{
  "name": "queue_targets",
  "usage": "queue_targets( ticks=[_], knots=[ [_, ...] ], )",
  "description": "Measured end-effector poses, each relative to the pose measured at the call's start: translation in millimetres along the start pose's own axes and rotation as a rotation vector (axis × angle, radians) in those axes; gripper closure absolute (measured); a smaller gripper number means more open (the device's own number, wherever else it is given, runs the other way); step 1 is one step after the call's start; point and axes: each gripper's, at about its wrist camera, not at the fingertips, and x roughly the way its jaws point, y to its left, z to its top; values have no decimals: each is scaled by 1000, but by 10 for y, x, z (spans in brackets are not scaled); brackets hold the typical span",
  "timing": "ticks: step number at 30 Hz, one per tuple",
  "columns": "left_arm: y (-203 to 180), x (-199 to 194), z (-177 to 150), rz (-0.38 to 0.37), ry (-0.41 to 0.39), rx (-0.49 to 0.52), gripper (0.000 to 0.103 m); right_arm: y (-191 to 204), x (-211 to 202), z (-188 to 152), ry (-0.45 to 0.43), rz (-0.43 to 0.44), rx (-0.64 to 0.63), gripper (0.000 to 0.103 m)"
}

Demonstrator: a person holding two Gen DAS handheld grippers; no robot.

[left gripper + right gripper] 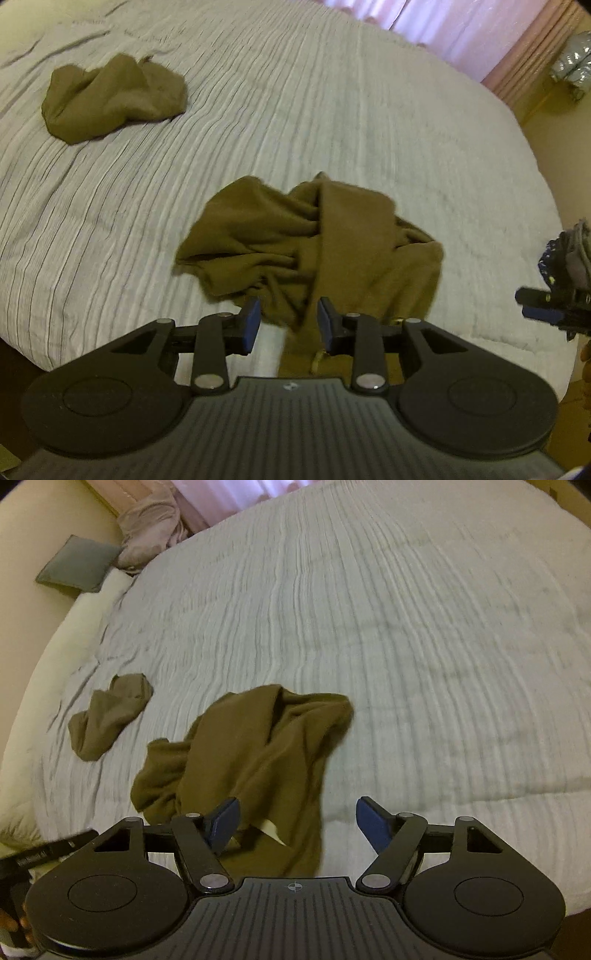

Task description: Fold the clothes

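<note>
Item: olive garment (314, 236), crumpled on bed (110, 206), ahead of my released left gripper (288, 321) and right gripper (295, 819), both poised for its near edge.

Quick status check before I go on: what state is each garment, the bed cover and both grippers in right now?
Large olive-brown cloth garment: crumpled, unfolded, near bed edge.
Small olive-brown cloth garment: bunched up, lying apart, farther back.
White ribbed bed cover: spread out, lightly wrinkled.
Left gripper: open over the large garment's near end, gripping nothing.
Right gripper: open wide, nothing gripped.
</note>
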Motion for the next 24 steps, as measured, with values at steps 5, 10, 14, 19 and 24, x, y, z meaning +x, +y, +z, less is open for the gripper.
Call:
queue_targets(
  ticks=[5, 10, 14, 19, 24],
  knots=[
    [321, 256, 156, 7, 31, -11, 74, 289, 527, 182, -1, 35, -6, 29],
    [556, 581, 276, 17, 58, -31, 71, 528, 1205, 351, 25, 60, -16, 29],
    [692, 823, 333, 10, 82, -56, 66, 598, 1626, 419, 64, 38, -15, 29],
    [789, 1034, 352, 42, 94, -77, 60, 556, 1929, 435, 116, 4, -16, 29],
    [761, 1054, 358, 64, 125, -51, 60, 582, 1968, 404, 128, -10, -29, 29]
  ],
)
